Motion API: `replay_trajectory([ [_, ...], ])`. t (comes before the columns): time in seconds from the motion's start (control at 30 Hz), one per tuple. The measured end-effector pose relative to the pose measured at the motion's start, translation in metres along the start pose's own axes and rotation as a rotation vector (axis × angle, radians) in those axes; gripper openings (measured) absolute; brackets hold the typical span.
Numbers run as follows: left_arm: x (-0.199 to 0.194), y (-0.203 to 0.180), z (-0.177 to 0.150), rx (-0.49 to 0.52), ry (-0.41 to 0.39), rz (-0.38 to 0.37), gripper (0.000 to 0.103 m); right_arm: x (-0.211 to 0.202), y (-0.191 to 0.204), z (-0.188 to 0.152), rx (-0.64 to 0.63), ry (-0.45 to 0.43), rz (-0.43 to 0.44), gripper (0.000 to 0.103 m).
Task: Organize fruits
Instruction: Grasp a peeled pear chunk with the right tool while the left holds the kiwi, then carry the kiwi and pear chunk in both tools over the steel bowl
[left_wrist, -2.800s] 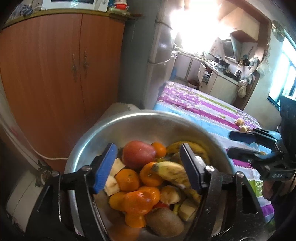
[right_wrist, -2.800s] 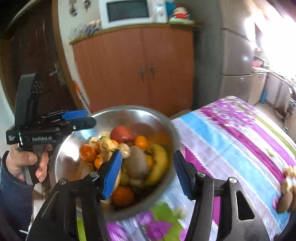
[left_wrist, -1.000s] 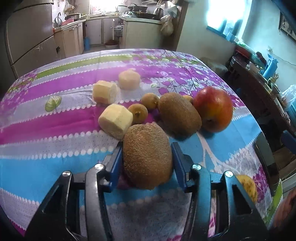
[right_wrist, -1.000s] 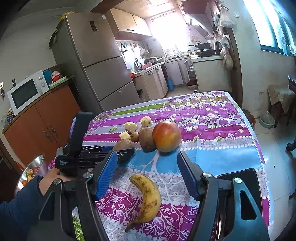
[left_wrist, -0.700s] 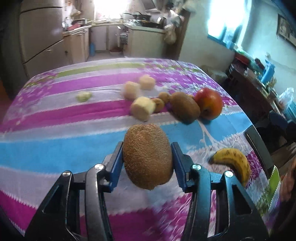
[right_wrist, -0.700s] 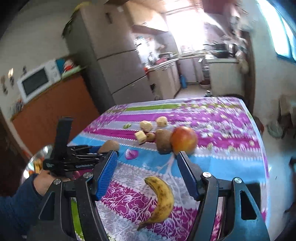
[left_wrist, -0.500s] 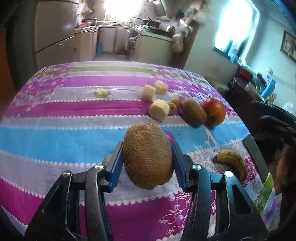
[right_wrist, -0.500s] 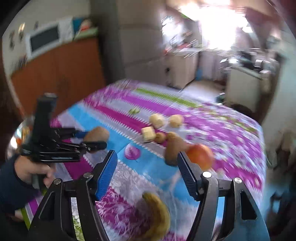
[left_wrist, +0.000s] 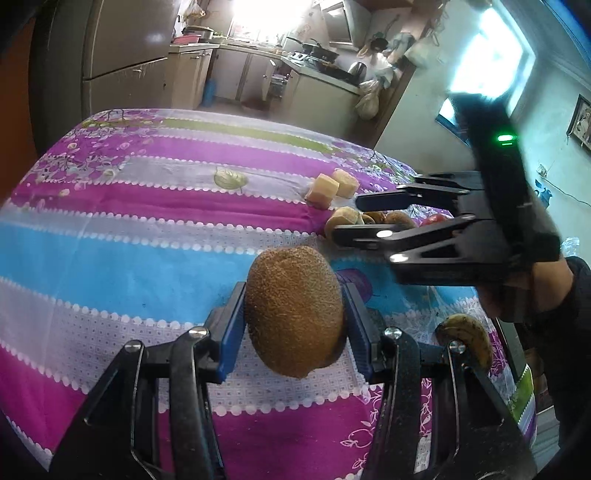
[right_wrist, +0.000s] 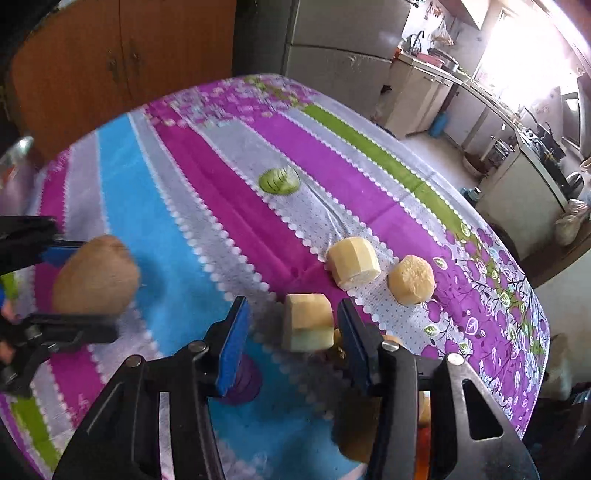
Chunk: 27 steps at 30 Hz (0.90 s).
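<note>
Kiwi (left_wrist: 293, 310) clamped between blue pads of left tool (left_wrist: 295, 321), both pads pressed on its sides, held up off the table (left_wrist: 110, 258). Same kiwi shows in right wrist view at left, between the left tool's fingers, over the blue stripe of the cloth.

Right tool (right_wrist: 291, 332) is wide open, gripping nothing. A pale peeled chunk (right_wrist: 308, 326) sits on the table between its pads, closer to the right pad; cannot tell if it touches. Small gap to the left pad.

Two more peeled chunks (right_wrist: 352, 262) and (right_wrist: 410, 280) lie just beyond, side by side, near the far right edge of the table. Other fruit is mostly hidden under the right tool's fingers, blurred.

In left wrist view the right tool (left_wrist: 369, 218) hangs over the fruit cluster near the right edge, a hand (left_wrist: 517, 291) on its handle. Banana (left_wrist: 467, 339) lies on the table by the near right edge, partly behind the left tool's right finger. A red fruit (left_wrist: 434, 219) peeks between the right tool's fingers.
</note>
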<state>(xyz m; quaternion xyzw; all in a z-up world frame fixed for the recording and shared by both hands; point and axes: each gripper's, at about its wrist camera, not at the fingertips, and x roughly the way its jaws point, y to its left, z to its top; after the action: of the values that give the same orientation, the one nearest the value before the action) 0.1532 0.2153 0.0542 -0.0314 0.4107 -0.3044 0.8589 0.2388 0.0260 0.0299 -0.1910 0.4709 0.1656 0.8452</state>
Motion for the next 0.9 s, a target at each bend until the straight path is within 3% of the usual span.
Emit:
replay_trajectory([
  [0.2,0.002,0.002,-0.002,-0.001,0.006,0.007,0.051,0.011,0.000,-0.001,0.020,0.018,-0.016,0.043],
  [0.27,0.002,0.002,-0.002,0.002,0.002,0.012,0.051,0.007,0.001,-0.003,0.027,-0.002,-0.035,0.027],
  [0.63,-0.009,0.001,0.000,-0.006,-0.028,0.005,0.051,-0.090,-0.001,-0.022,0.155,-0.242,-0.032,0.027],
  [0.9,-0.073,-0.027,0.005,0.053,-0.128,-0.025,0.051,-0.189,0.027,-0.015,0.151,-0.413,-0.022,0.027],
])
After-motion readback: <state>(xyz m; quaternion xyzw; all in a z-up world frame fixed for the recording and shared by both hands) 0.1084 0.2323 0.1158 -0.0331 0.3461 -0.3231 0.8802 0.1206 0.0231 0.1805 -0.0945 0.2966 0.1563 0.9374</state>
